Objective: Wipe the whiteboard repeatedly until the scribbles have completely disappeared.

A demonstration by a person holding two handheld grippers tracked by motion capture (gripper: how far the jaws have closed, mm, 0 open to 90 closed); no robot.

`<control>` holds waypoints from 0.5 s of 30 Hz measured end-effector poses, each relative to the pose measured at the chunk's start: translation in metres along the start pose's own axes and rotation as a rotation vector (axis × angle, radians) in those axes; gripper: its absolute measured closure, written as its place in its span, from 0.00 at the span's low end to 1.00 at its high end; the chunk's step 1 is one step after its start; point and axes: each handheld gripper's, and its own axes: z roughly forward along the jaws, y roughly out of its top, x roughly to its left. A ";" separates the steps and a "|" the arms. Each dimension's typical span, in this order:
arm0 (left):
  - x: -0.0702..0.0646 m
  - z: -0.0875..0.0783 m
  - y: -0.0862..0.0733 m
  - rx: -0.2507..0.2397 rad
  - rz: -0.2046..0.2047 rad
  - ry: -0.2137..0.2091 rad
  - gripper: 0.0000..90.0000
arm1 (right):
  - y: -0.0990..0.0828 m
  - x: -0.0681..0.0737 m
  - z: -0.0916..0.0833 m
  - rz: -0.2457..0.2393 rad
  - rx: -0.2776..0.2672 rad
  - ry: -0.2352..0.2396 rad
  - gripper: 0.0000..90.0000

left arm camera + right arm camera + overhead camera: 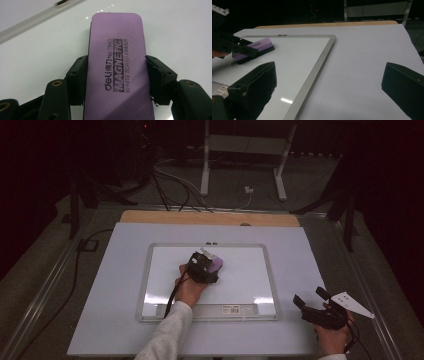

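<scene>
A purple magnetic whiteboard eraser lies flat on the whiteboard, and my left gripper is shut on its two long sides. From above, the eraser peeks out past the left gripper near the board's upper middle. In the right gripper view the eraser sits at the far left of the whiteboard, with the left gripper's jaw over it. My right gripper rests off the board at the table's front right, its jaws open with nothing between them.
The whiteboard has a silver frame and lies on a pale sheet covering the table. A wooden strip runs along the far edge. Beyond the table stand a white frame and floor cables.
</scene>
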 end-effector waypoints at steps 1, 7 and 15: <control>-0.007 0.000 0.001 0.000 0.018 -0.011 0.46 | 0.000 0.000 0.000 0.000 0.000 0.000 0.00; -0.035 0.001 0.003 -0.003 0.063 -0.100 0.46 | 0.000 -0.001 -0.001 0.002 -0.001 -0.002 0.00; -0.038 0.002 0.005 -0.008 0.085 -0.102 0.46 | 0.000 0.000 -0.001 -0.001 -0.003 -0.003 0.00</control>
